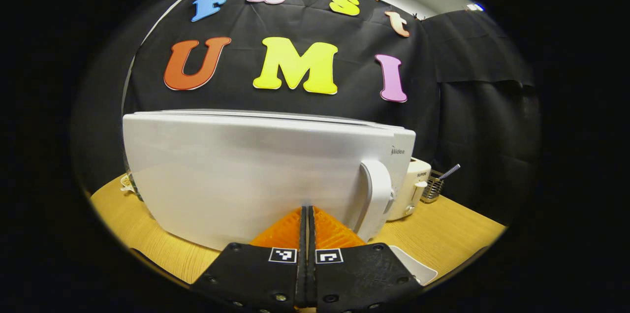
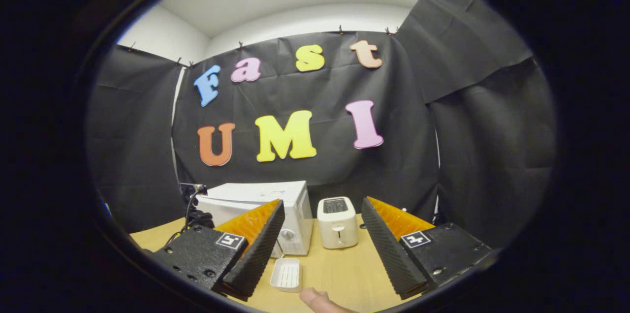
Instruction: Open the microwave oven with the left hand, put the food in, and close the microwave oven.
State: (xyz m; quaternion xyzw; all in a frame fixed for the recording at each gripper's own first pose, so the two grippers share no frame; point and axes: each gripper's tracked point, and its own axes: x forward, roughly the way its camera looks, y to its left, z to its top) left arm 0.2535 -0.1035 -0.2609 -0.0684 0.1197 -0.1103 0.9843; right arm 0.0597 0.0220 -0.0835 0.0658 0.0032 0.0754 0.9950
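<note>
The white microwave (image 1: 256, 175) is very close in the left gripper view, its door face toward me and its curved handle (image 1: 376, 197) at the right end. My left gripper (image 1: 306, 212) is shut with nothing between its fingers, the tips at or nearly on the door's lower middle. Whether the door is latched I cannot tell. In the right gripper view the microwave (image 2: 295, 195) stands far back on the wooden table (image 2: 344, 268). My right gripper (image 2: 323, 202) is open and holds nothing. A small white ridged dish (image 2: 286, 273) lies on the table below it; I cannot tell whether it holds food.
A white toaster (image 2: 337, 222) stands right of the microwave, also in the left gripper view (image 1: 413, 185), with a wire utensil basket (image 1: 435, 186) behind it. A person's fingertip (image 2: 320, 298) shows at the table's near edge. Dark gear with cables (image 2: 194, 195) sits by the microwave's left side.
</note>
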